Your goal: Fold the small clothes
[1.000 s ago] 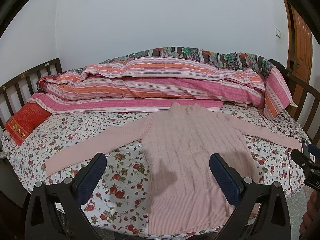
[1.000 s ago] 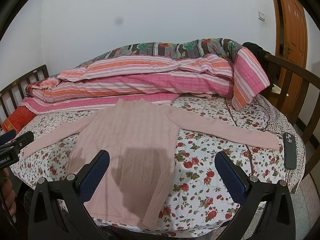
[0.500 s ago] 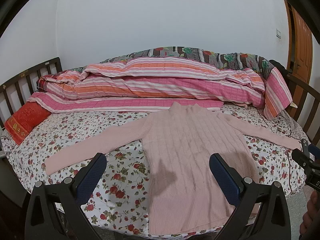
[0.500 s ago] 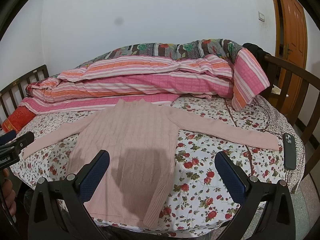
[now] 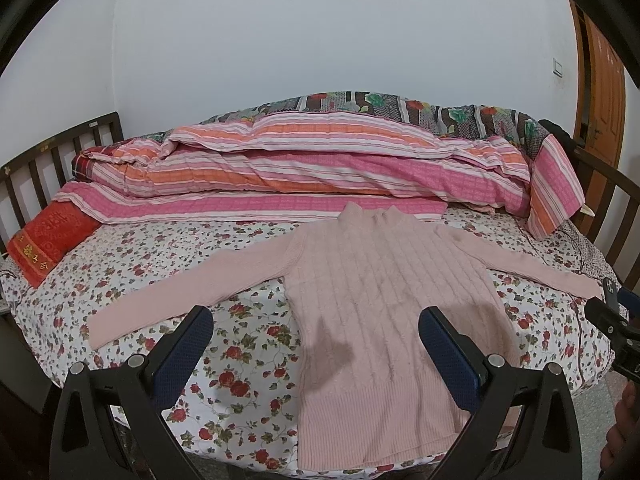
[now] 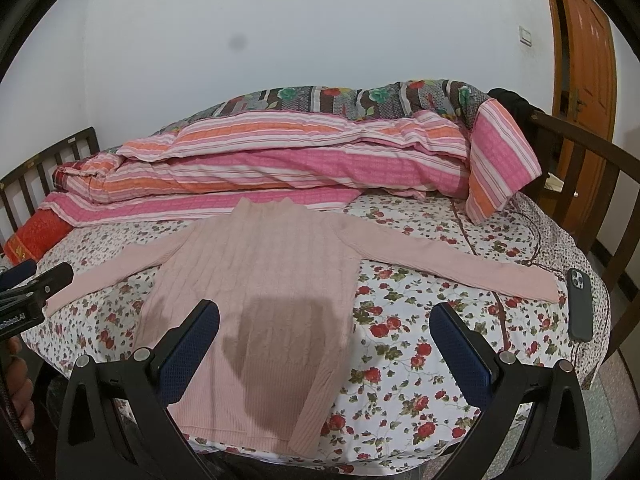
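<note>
A pale pink cable-knit sweater [image 5: 384,312] lies flat, face up, on the flowered bed sheet [image 5: 248,344], both sleeves spread out sideways and the hem at the near edge. It also shows in the right wrist view [image 6: 264,280]. My left gripper [image 5: 316,340] is open and empty, held above the sweater's lower left part. My right gripper [image 6: 324,336] is open and empty, held above the sweater's lower right side. Neither touches the cloth.
A rolled pink striped quilt [image 5: 304,172] lies along the far side of the bed. A red pillow [image 5: 48,240] lies at the left by the wooden headboard [image 5: 36,168]. A dark phone [image 6: 580,304] lies at the bed's right edge. A wooden door [image 6: 584,60] stands at the right.
</note>
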A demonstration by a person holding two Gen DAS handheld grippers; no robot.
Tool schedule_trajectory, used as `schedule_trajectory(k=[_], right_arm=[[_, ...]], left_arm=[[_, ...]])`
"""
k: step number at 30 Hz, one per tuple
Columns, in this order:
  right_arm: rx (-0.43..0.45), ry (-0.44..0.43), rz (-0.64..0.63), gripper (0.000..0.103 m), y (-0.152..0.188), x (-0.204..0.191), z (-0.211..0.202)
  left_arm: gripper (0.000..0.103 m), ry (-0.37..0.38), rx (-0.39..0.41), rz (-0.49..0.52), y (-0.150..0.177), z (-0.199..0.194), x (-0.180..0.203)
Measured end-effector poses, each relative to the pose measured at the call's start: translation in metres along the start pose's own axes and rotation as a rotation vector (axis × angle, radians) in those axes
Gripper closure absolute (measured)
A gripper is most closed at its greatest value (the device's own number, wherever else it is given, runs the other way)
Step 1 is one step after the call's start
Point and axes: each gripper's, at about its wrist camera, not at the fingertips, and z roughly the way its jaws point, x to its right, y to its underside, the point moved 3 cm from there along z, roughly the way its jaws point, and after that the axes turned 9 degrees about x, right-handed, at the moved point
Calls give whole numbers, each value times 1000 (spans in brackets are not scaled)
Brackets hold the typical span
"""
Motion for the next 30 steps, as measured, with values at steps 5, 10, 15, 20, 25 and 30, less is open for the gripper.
schedule_trajectory(k=[5, 10, 15, 20, 25, 30], right_arm=[[-1, 1, -3, 0, 1, -1, 1], [-20, 0, -7, 0, 3, -10, 12], [-54, -1, -10, 0, 15, -11, 33], [-85, 0, -18, 0, 31, -15, 59], [-119, 1, -35, 0, 47, -21, 91], [-124, -4, -42, 0, 53, -21, 116]], left_arm=[[0, 6, -11, -15, 6, 8, -4], [0, 8, -33, -35, 15, 25, -12], [0, 11, -77, -61, 30, 49, -23], [0, -20, -115, -83, 48, 79, -44], [0, -63, -168, -98, 68, 114, -68], [0, -68, -195, -158, 82, 143, -98]])
